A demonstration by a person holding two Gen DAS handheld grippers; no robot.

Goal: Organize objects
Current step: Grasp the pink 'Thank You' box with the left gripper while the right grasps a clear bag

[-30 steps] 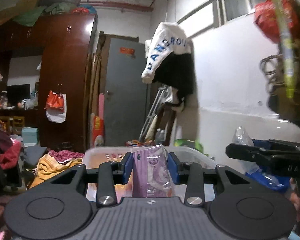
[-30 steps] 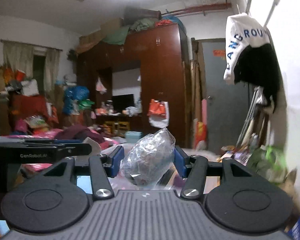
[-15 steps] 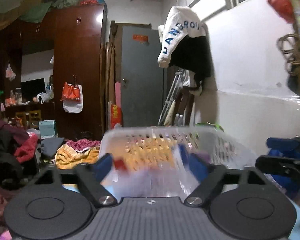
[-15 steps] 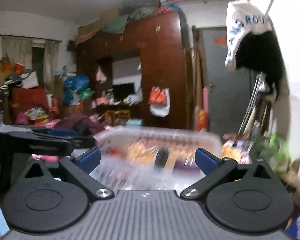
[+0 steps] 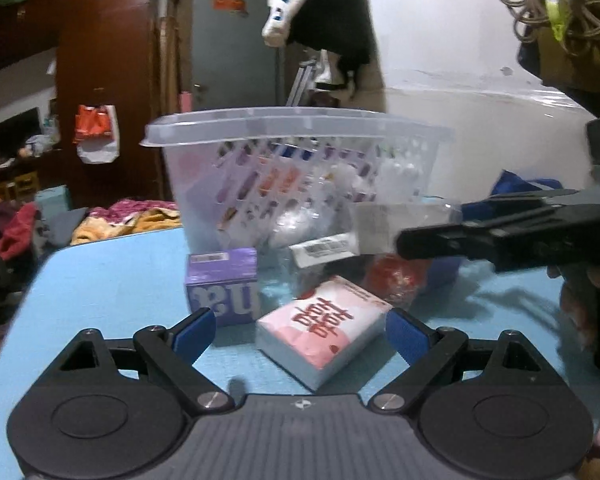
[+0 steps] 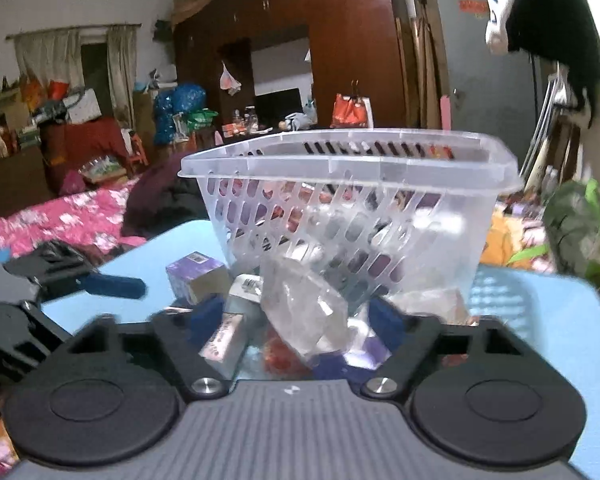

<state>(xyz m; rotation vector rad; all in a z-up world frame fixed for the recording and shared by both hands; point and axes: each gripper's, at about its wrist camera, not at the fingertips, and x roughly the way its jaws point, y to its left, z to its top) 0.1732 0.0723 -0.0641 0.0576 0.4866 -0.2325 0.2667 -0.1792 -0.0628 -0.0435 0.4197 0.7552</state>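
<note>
1. Cluttered bedroom lay behind everything: a dark wardrobe, a grey door and hanging clothes, while the blue desk [image 5: 112,276] carried our things.
2. We saw the clear slotted basket [image 5: 296,168] standing at the far side of the desk, with several packets visible through its walls.
3. Loose items lay just in front of the basket: a purple box [image 5: 222,286] on the left, a pink-and-white packet [image 5: 324,336] nearer to us, and a crinkled clear bag [image 6: 304,312] with something red under it.
4. Our left hand-held gripper [image 5: 300,334] had its jaws spread wide and held nothing; the pink-and-white packet sat between the blue pads, apparently untouched.
5. Our right hand-held gripper [image 6: 296,326] hung low over the clear bag. Its pads were blurred and partly hidden by the bag, so we could not tell whether they were pressing it or merely flanking it.
6. We judged the step in hand to be picking up the next loose items, the basket being already partly filled and a few pieces left outside.
7. For the left side, the next move called for closing on the packet across its narrow sides, then lifting it clear of the basket rim.
8. For the right side, it called for a gentle pinch, since the bag looked soft and slippery, and the red item beneath could be dragged along.
</note>
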